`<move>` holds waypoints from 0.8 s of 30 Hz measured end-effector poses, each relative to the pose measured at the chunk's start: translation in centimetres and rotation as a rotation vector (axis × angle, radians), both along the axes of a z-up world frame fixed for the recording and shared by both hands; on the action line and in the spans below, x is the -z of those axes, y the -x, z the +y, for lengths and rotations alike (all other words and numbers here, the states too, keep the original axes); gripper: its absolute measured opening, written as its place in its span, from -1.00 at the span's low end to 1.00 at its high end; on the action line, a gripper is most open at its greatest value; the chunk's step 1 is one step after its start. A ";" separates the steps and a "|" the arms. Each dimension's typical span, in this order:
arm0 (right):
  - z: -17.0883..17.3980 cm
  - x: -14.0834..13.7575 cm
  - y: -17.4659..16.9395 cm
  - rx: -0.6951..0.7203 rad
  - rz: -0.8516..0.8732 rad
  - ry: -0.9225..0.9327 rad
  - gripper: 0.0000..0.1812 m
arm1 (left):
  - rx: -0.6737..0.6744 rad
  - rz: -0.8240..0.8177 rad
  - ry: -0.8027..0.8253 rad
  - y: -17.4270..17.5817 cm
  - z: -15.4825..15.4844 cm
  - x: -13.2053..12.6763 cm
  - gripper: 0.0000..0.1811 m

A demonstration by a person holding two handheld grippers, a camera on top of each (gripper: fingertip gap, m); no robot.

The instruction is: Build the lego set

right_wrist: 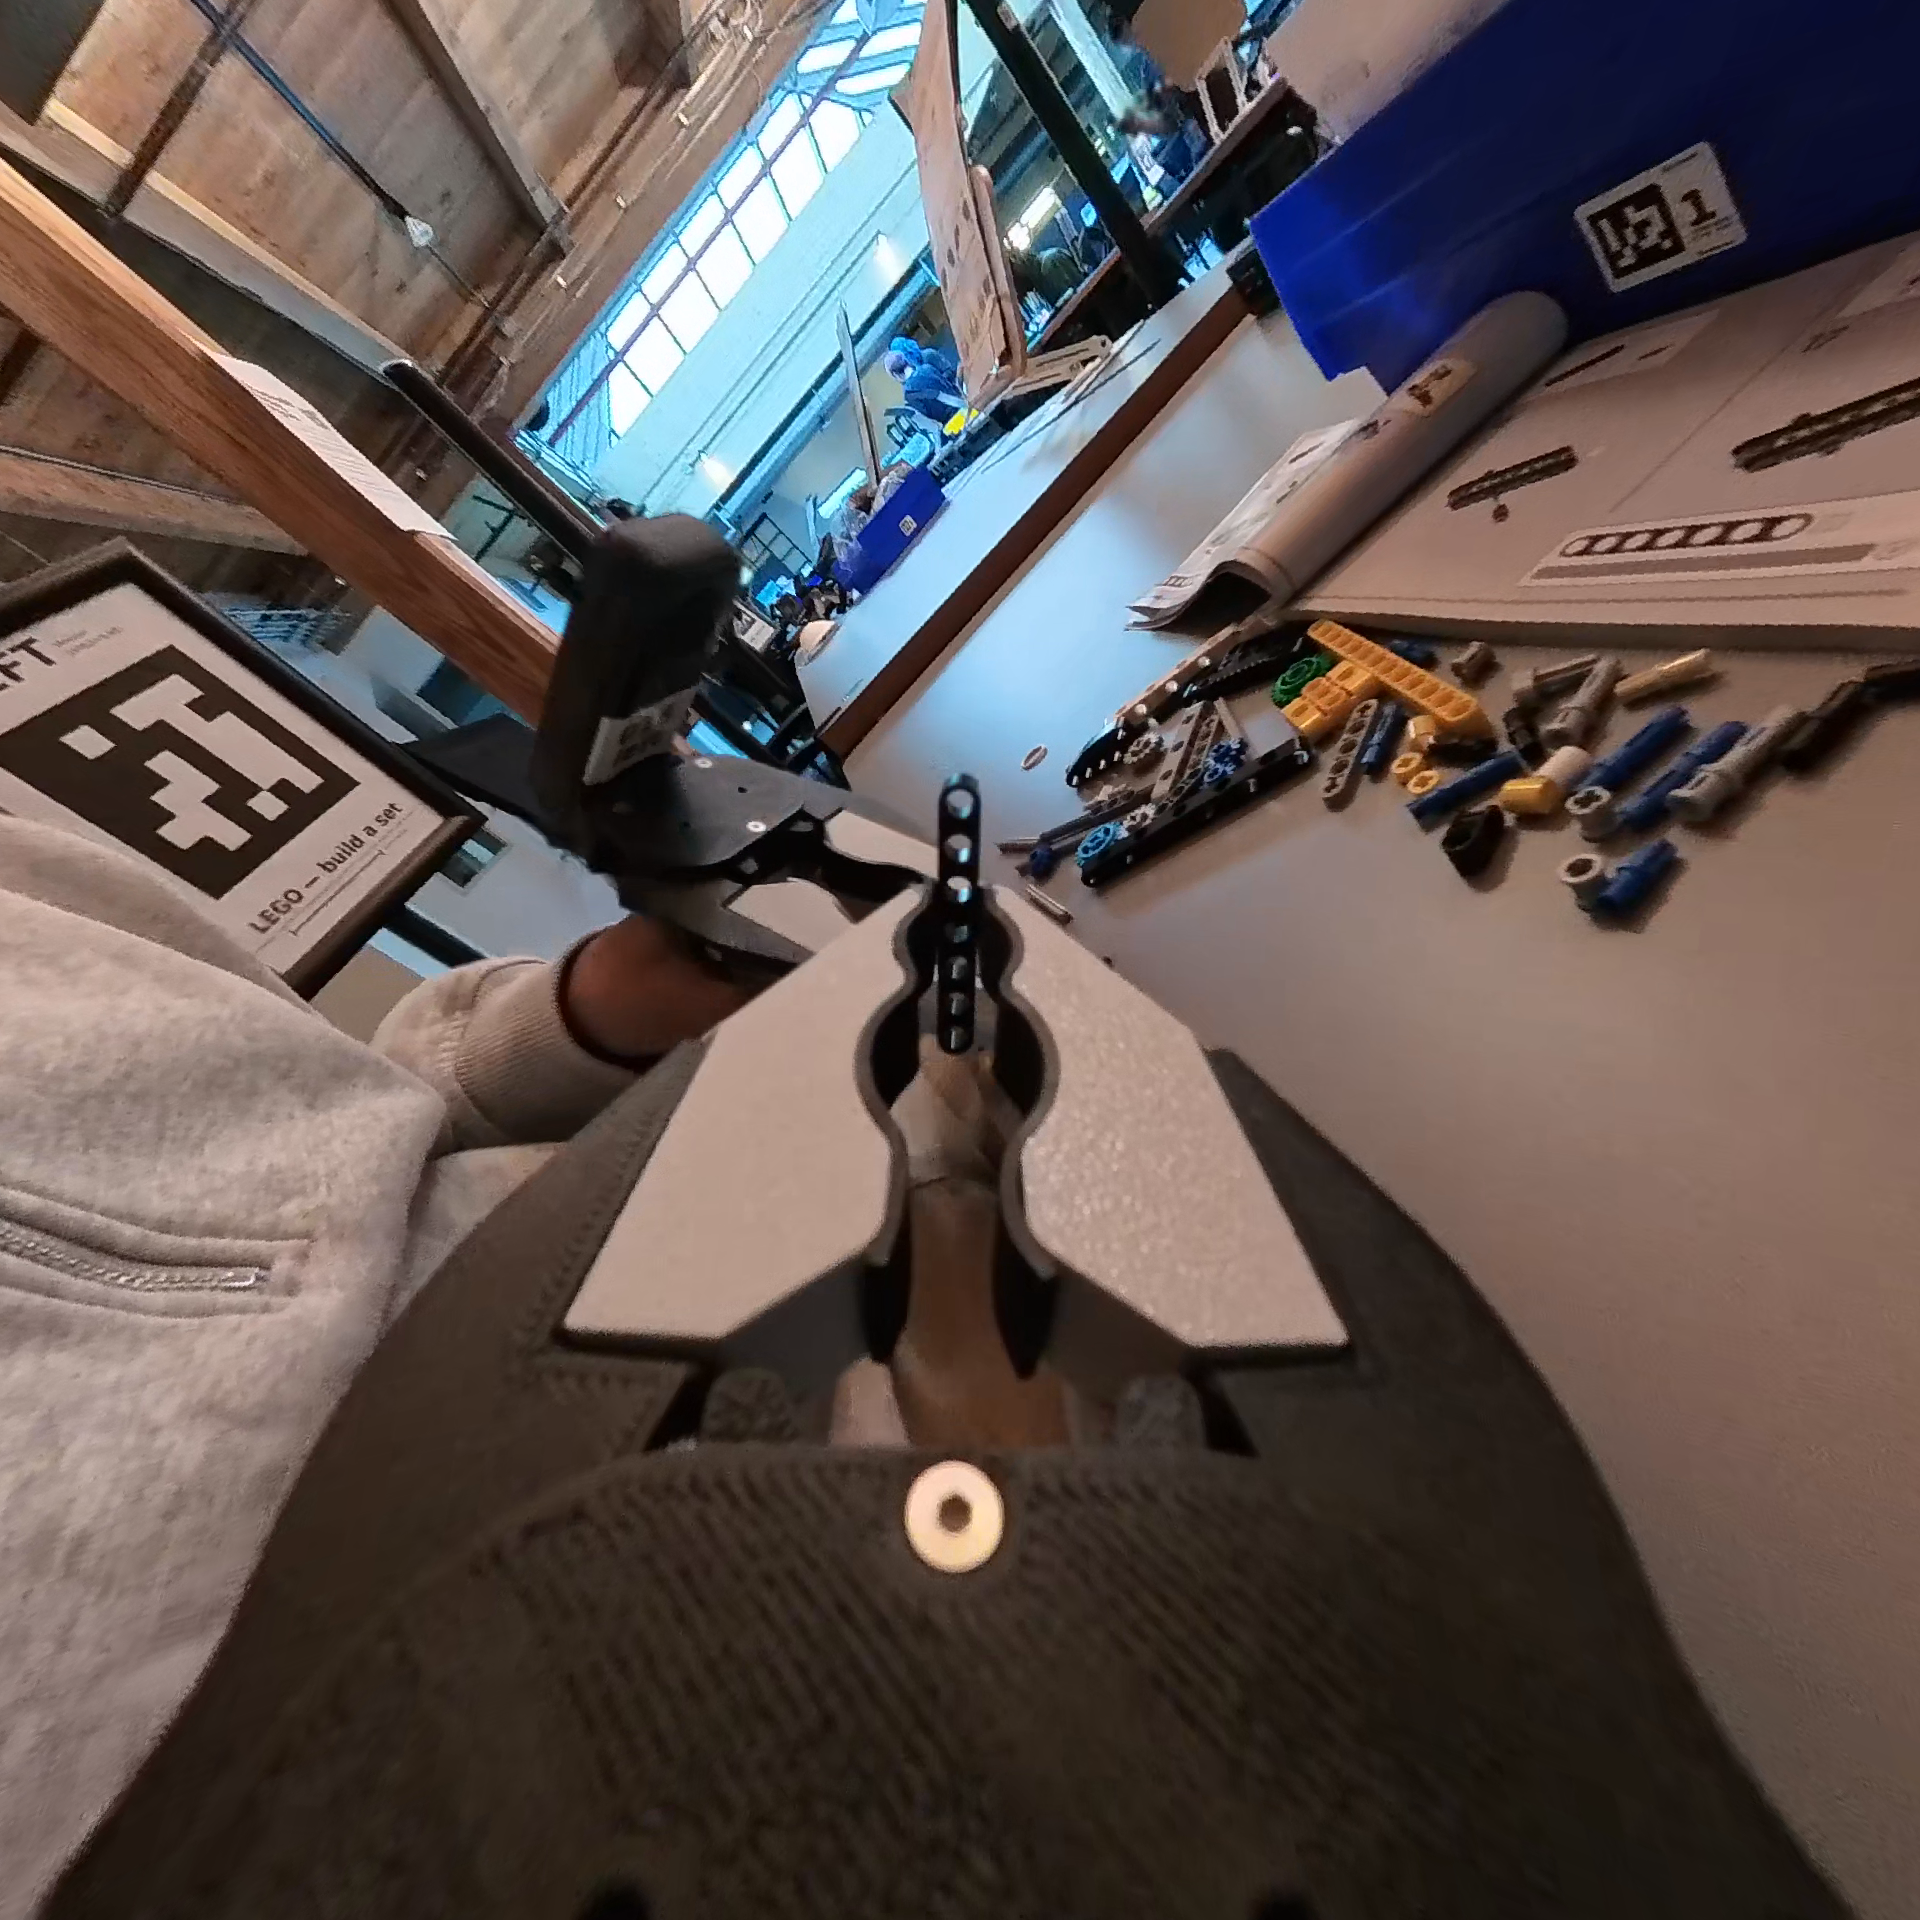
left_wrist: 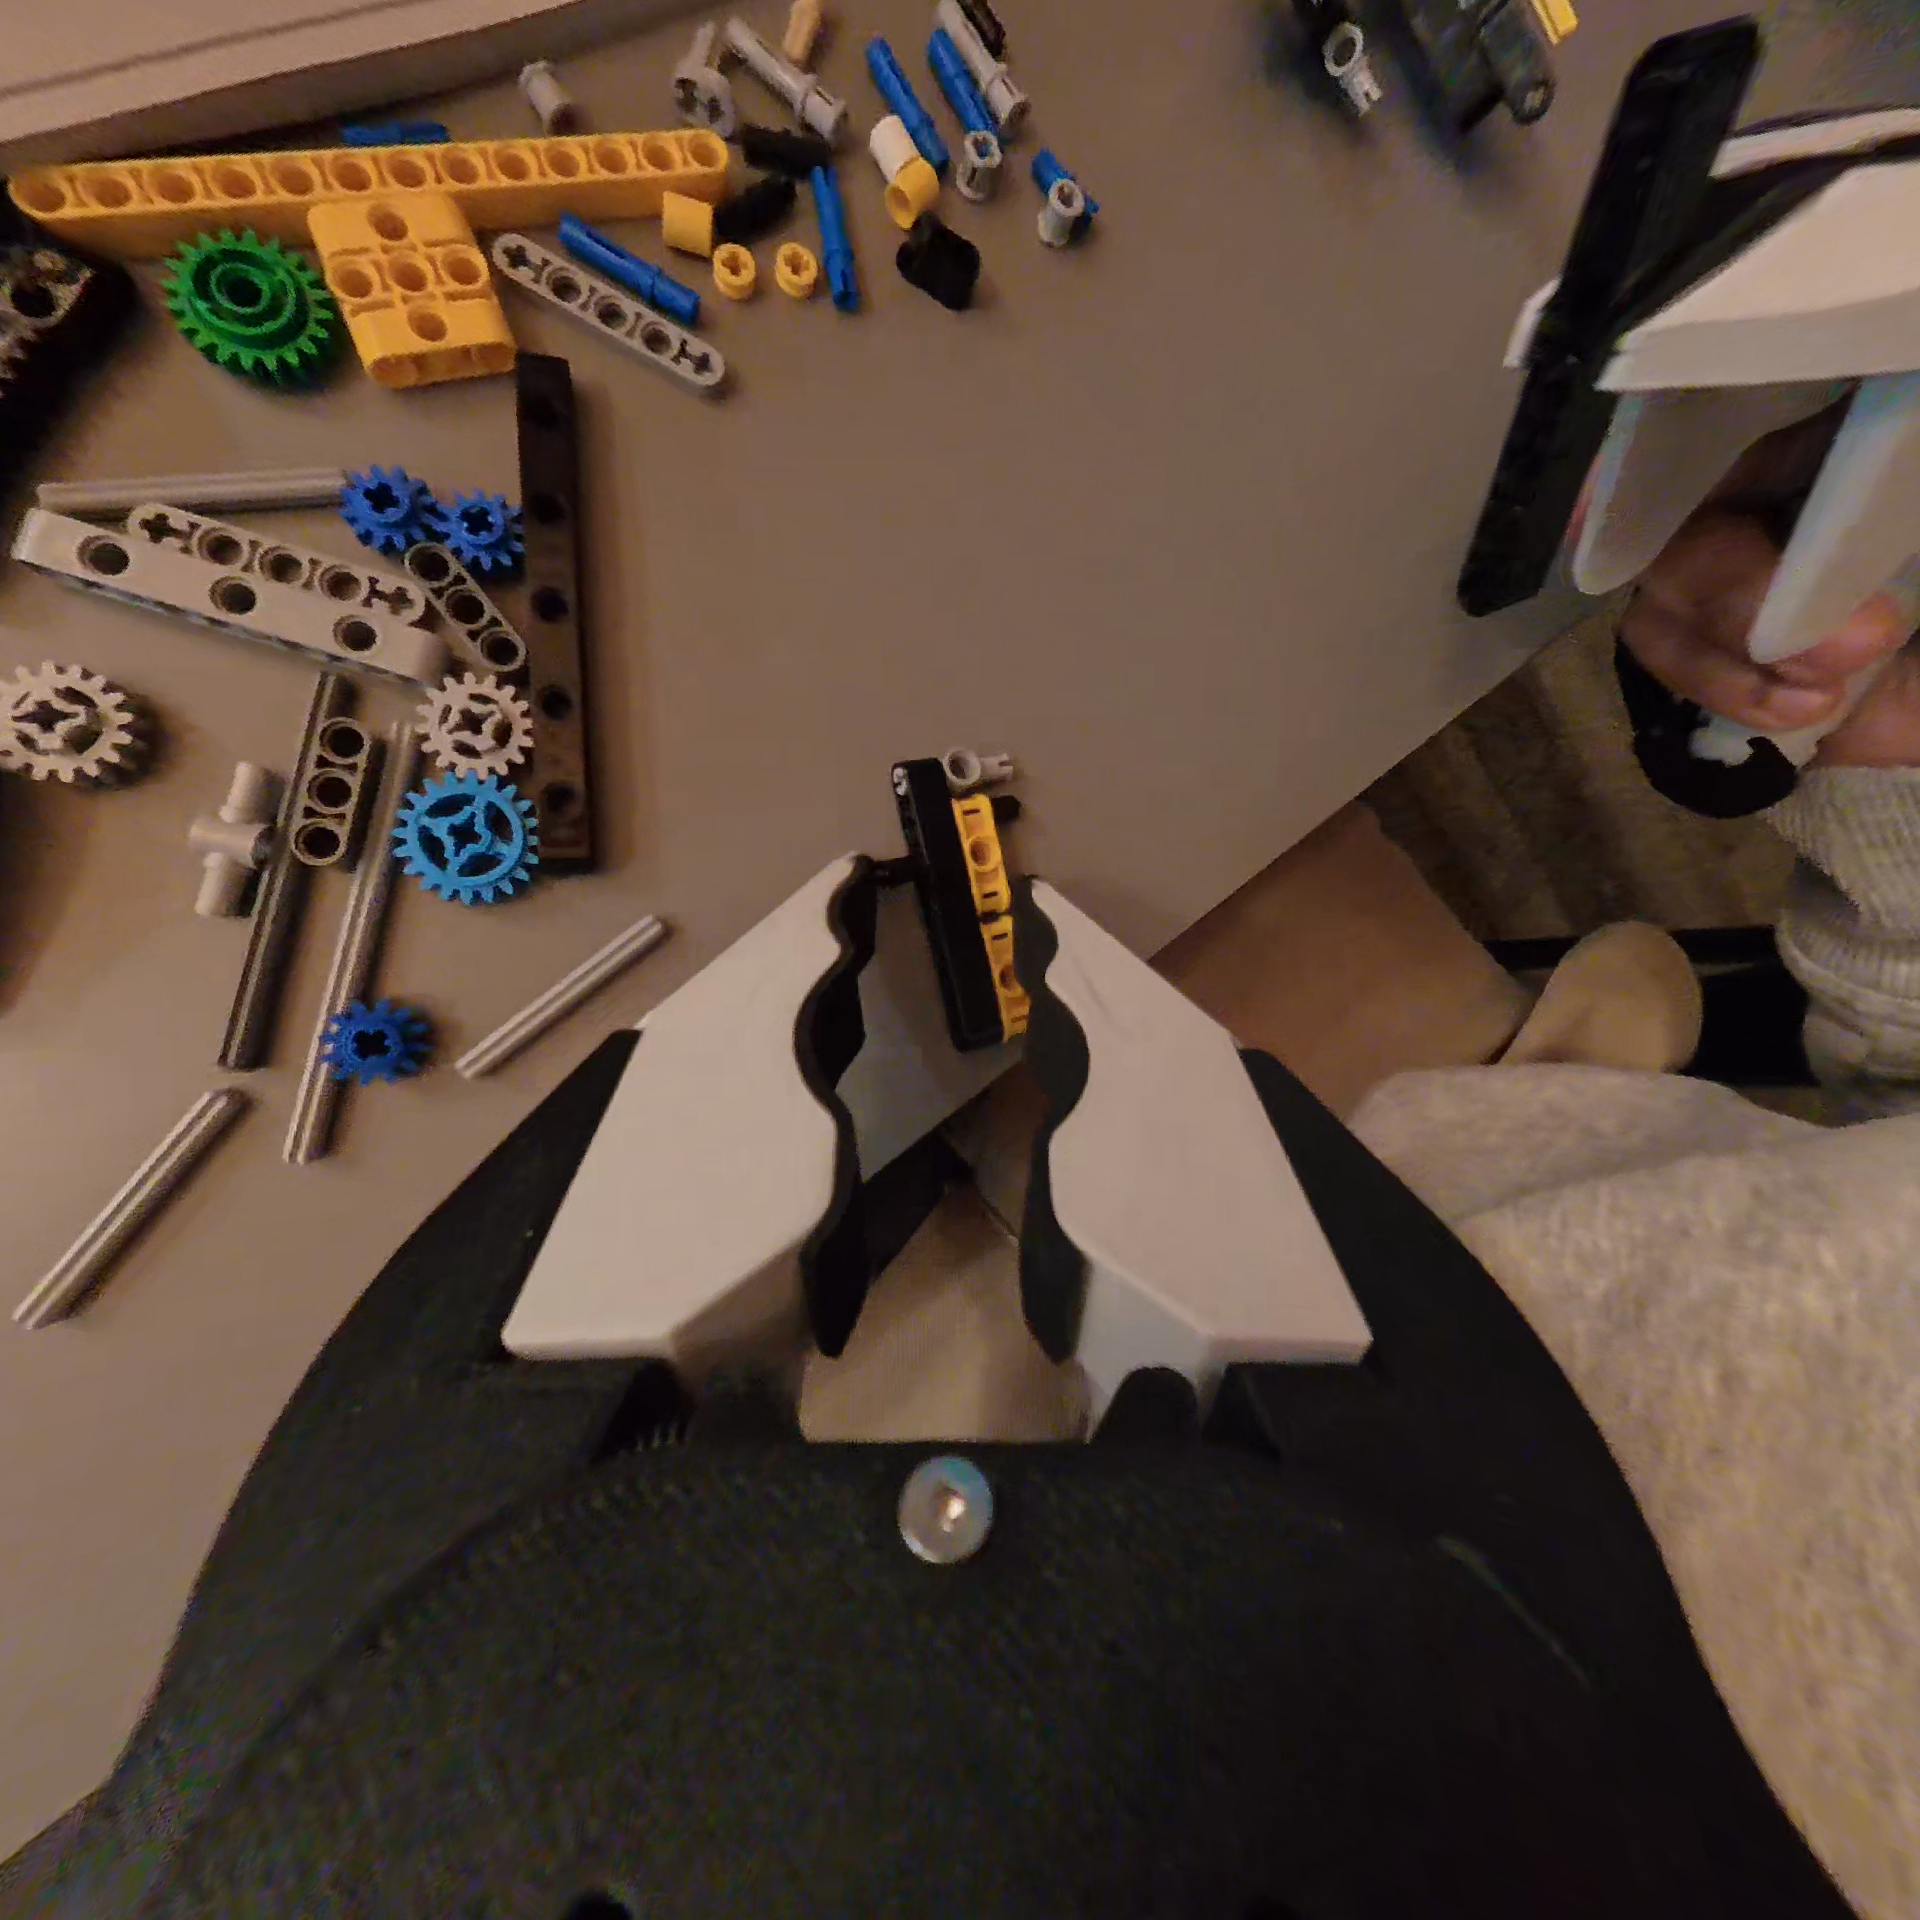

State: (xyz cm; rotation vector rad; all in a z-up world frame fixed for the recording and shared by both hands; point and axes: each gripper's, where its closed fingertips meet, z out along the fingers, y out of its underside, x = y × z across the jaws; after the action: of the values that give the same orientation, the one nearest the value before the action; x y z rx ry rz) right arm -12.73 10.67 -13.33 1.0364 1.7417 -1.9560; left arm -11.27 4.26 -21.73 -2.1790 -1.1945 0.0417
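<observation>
Left gripper (left_wrist: 951,914) clamped on small black-and-yellow plastic beam subassembly (left_wrist: 971,914), right gripper (right_wrist: 956,935) clamped on long black holed plastic beam (right_wrist: 957,914), seemingly off-centre, risking twist during mating.
</observation>
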 end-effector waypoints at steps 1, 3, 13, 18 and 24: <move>-0.1 0.2 -0.1 -0.003 -0.002 -0.014 -0.95 | 0.006 0.006 0.008 -0.2 0.0 0.0 -0.72; -0.4 0.6 -0.2 -0.008 -0.001 -0.042 -0.95 | 0.011 0.003 0.007 -0.6 0.1 0.0 -0.72; -1.2 4.5 -0.5 -0.030 -0.127 -0.199 -0.95 | -0.086 -0.026 -0.215 -1.0 0.4 -1.2 -0.73; -2.3 3.1 -1.1 -0.053 -0.159 -0.079 -0.95 | -0.136 0.055 -0.431 0.3 0.9 -4.6 -0.73; -2.8 2.3 -0.8 0.018 -0.194 0.031 -0.95 | -0.127 0.150 -0.455 0.5 1.7 -5.8 -0.73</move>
State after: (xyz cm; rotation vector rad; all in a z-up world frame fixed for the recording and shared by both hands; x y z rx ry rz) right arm -11.97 7.82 -15.60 1.1915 1.5985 -1.8187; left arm -11.82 5.93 -15.96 -1.6747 -1.1284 -0.0124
